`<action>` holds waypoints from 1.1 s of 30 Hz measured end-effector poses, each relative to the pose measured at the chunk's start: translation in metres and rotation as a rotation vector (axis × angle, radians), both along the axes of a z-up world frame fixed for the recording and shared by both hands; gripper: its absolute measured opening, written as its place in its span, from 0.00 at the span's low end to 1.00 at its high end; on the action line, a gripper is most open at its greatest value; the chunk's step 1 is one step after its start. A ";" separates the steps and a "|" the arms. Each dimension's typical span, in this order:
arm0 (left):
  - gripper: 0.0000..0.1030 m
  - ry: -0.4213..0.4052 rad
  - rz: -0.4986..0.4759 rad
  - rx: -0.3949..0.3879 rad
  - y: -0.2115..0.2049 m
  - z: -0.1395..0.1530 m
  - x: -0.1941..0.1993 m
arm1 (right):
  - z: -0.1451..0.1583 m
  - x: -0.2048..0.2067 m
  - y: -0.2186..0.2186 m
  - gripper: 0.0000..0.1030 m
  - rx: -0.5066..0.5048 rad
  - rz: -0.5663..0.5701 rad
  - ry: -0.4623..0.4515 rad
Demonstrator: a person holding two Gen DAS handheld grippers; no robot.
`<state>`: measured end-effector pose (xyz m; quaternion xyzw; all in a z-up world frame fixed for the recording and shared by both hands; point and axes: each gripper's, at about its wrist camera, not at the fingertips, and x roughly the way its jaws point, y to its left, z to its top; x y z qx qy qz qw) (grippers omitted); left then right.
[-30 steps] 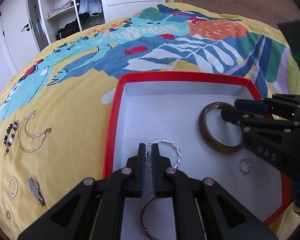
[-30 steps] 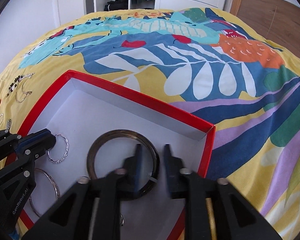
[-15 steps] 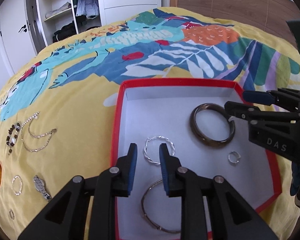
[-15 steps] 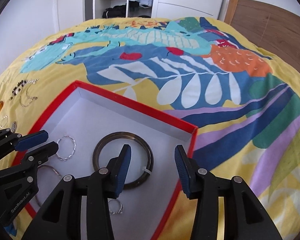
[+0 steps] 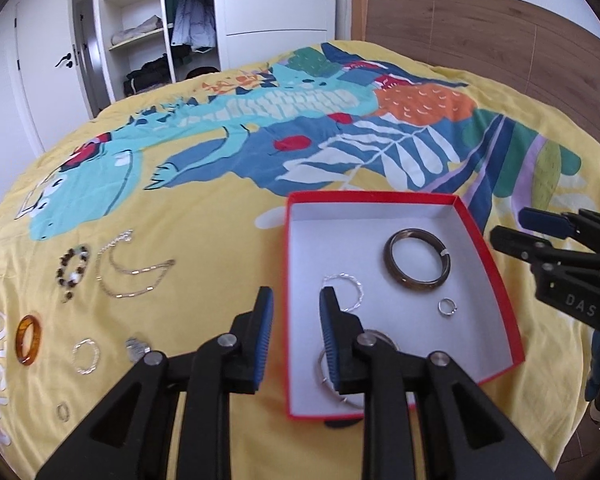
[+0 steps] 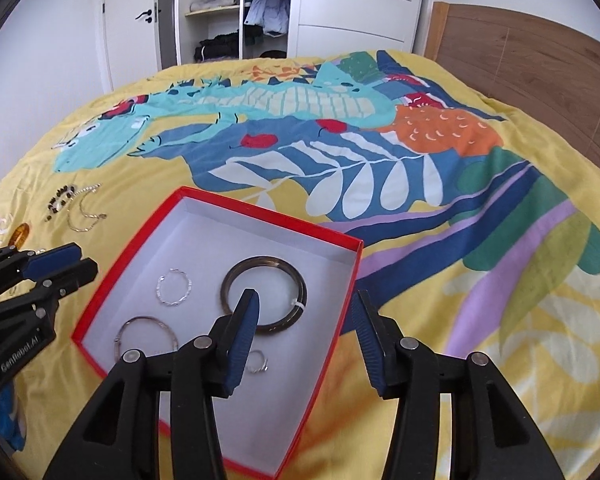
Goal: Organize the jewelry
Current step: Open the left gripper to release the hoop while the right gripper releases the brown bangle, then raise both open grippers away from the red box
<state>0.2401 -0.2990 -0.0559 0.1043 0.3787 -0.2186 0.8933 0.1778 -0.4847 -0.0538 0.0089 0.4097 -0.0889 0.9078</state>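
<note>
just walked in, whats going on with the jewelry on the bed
A person with two handheld grippers is sorting jewelry into a red box on the bedspread. Both the left gripper and right gripper are open and empty above it. A dark bangle, a twisted silver hoop, a thin bangle and a small ring lie inside. Chains, a bead bracelet and an amber ring lie outside.

The left tongs [image 5: 295, 312] are parted and hold nothing, above the left rim of the red box [image 5: 288, 280] on the bed [image 5: 220, 216]. Inside the box lie a dark brown bangle [image 5: 417, 260], a twisted silver bracelet [image 5: 345, 288] and a small ring [image 5: 446, 306]. Left of the box, on the yellow cover, rest a chain necklace [image 5: 132, 270], a beaded bracelet [image 5: 73, 268] and an amber ring [image 5: 28, 340]. The right tongs [image 5: 540, 232] are at the right edge.
</note>
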 end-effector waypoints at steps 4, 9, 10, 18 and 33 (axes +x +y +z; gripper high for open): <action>0.22 -0.011 0.023 -0.004 0.016 0.016 -0.010 | 0.018 -0.017 0.008 0.47 0.009 -0.012 -0.022; 0.22 -0.027 0.054 -0.016 0.042 0.039 -0.028 | 0.040 -0.038 0.024 0.48 0.015 -0.010 -0.050; 0.22 -0.029 0.062 -0.018 0.048 0.044 -0.033 | 0.044 -0.043 0.028 0.48 0.017 -0.009 -0.054; 0.22 -0.058 0.120 -0.044 0.098 0.084 -0.071 | 0.079 -0.084 0.057 0.49 0.037 0.000 -0.095; 0.27 -0.159 0.211 -0.066 0.193 0.139 -0.150 | 0.127 -0.153 0.124 0.50 0.066 0.054 -0.159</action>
